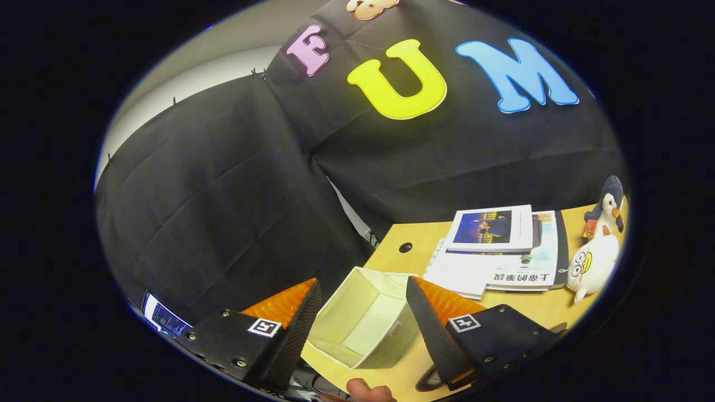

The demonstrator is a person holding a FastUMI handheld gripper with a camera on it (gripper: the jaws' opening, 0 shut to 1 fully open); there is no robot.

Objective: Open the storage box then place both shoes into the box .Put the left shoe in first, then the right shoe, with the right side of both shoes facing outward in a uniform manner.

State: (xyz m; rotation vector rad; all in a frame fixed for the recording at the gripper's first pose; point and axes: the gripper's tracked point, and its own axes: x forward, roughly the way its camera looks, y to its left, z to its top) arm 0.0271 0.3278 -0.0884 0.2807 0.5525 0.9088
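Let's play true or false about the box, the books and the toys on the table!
1. The storage box is open and has nothing in it. True.
2. The gripper is squeezing a shoe. False: its fingers are spread apart with nothing held, and the box is seen between them.
3. A stack of books lies on the table beyond the box. True.
4. The penguin toy sits inside the box. False: it stands at the table's far side, past the books, next to a white plush toy.
5. The books are stacked on top of the box. False: they lie flat on the table, apart from it.
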